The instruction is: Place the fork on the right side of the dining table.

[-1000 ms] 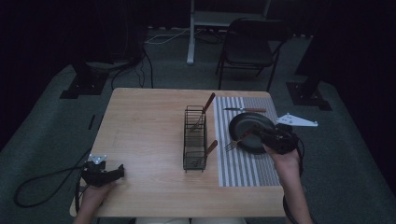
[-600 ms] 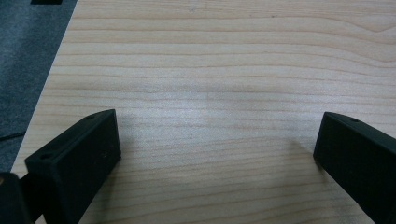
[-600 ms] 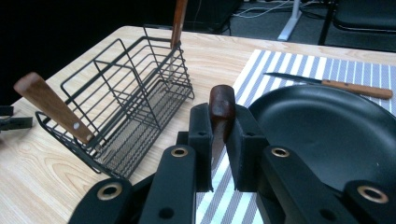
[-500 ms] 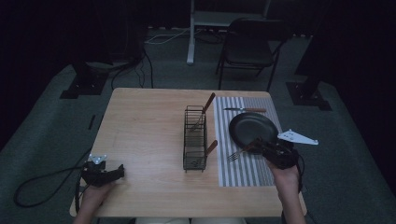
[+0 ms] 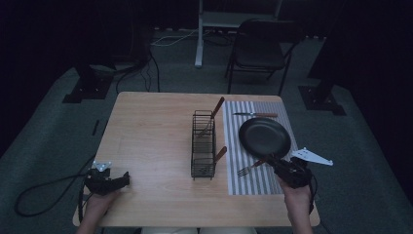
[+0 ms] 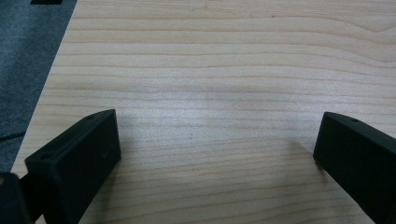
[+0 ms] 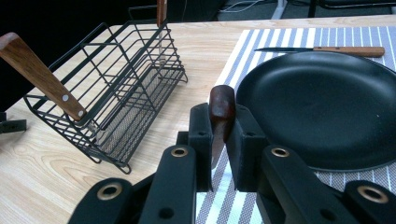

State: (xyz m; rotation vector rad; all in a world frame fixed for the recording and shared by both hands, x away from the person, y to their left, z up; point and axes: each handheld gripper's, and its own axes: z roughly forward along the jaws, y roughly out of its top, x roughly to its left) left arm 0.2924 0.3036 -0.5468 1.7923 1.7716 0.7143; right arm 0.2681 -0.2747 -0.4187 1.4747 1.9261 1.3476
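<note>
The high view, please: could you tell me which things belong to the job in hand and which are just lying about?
In the job:
- fork, clamped by its wooden handle in the right gripper
- wire rack, already holding two wooden-handled utensils
- striped mat

Lying about:
- black plate
- knife
- left gripper, open on bare table
- chair

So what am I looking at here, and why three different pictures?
No robot: a person holds a hand-worked claw in each hand. The high view looks down on the wooden table; the other two pictures come from cameras riding on each claw. The left claw rests near the table's corner, jaws open over bare wood. The right claw is shut on the wooden handle of a fork, beside a black plate on a striped mat. A knife lies beyond the plate, and a wire rack holds two more wooden-handled utensils.
</note>
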